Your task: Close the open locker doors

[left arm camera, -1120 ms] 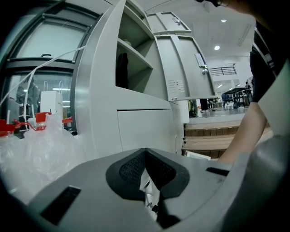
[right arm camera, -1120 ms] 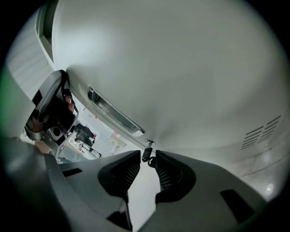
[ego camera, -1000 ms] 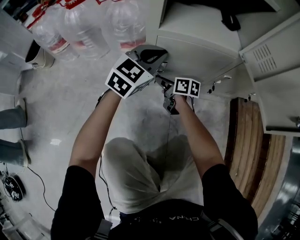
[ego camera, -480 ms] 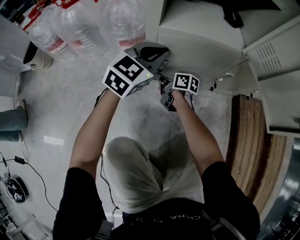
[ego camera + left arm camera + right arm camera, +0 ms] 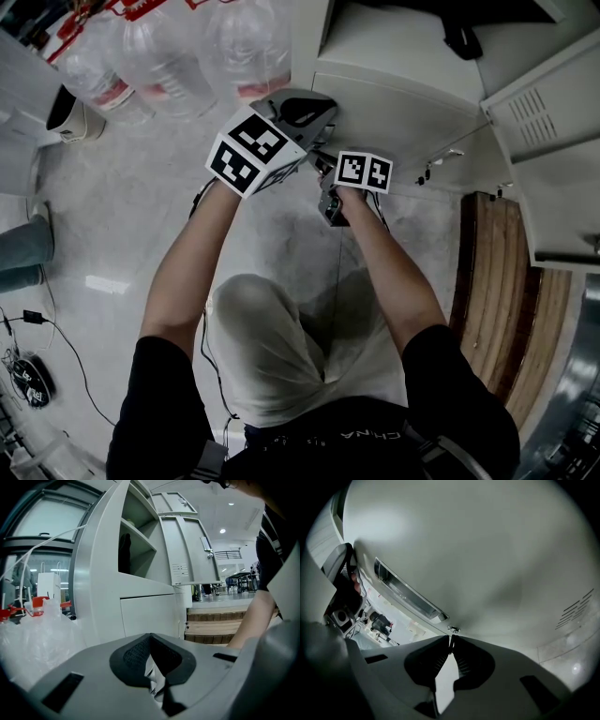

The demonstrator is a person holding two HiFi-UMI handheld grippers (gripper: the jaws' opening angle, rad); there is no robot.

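In the head view, the open locker door [image 5: 553, 178] is seen at right, the right gripper [image 5: 330, 183] nearer it than the left gripper [image 5: 314, 112]. In the left gripper view, the jaws are pressed together, empty, with that door at upper right. In the right gripper view, the jaws are likewise closed and empty, and a vented door panel [image 5: 487, 550] is seen just ahead.

Clear plastic bottles [image 5: 164, 61], wooden steps [image 5: 497, 300], grey floor [image 5: 122, 234]

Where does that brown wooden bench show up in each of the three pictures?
Head view: the wooden bench runs down the right side, below the open locker door.
Left gripper view: the bench is right of centre, low, under that same door.
Right gripper view: not in it; a grey panel fills the picture.
Shared landmark: the open locker door with vent slots.
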